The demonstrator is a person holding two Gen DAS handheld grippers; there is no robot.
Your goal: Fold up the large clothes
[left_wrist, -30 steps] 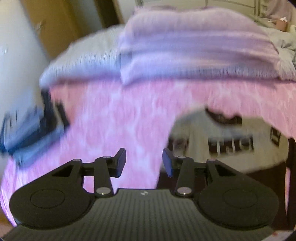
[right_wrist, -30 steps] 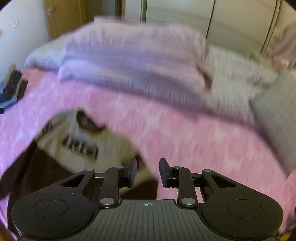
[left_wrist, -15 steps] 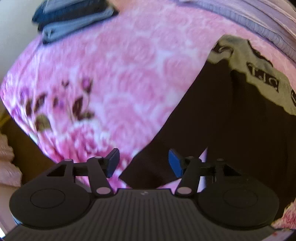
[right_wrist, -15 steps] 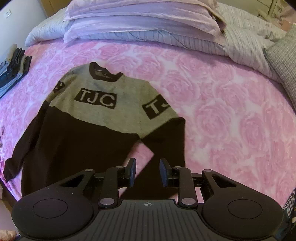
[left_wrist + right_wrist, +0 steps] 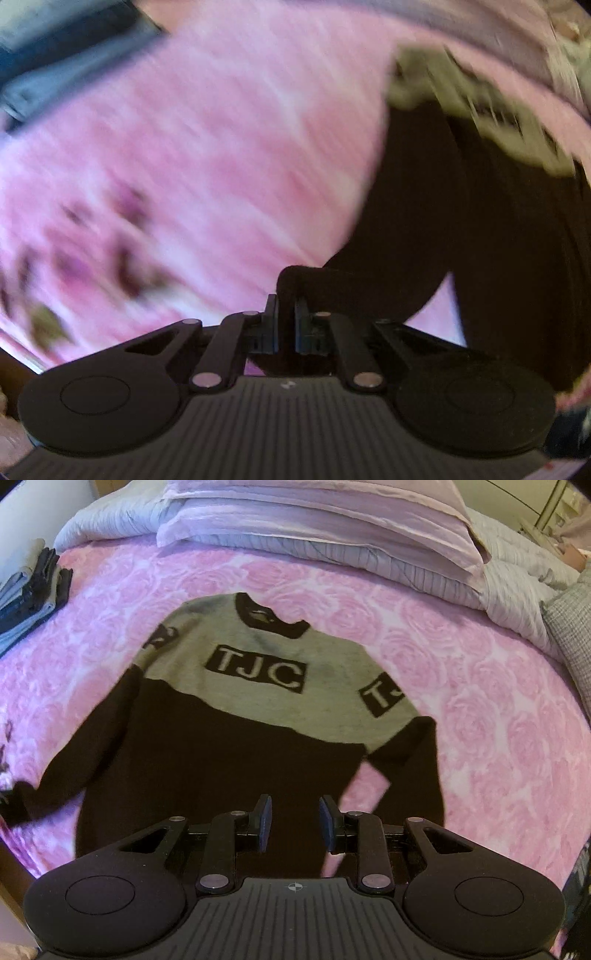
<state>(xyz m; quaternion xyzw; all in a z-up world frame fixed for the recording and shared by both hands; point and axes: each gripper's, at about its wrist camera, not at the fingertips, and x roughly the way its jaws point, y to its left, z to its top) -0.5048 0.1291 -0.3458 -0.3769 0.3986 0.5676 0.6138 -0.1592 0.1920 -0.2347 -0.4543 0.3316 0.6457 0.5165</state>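
Left gripper (image 5: pixel 285 325) clamps the cuff of the sweater (image 5: pixel 255 738), which lies collar-away lengthwise on the bedspread (image 5: pixel 498 686); right gripper (image 5: pixel 294 823) hovers wide.

Matt knit sweater (image 5: pixel 236 746) on plush pink bedspread (image 5: pixel 498 709).

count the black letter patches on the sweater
3. One reading TJC on the chest, one on the sleeve at the picture's right, and one on the sleeve at the left, too creased to read. The back is hidden, so more may exist.
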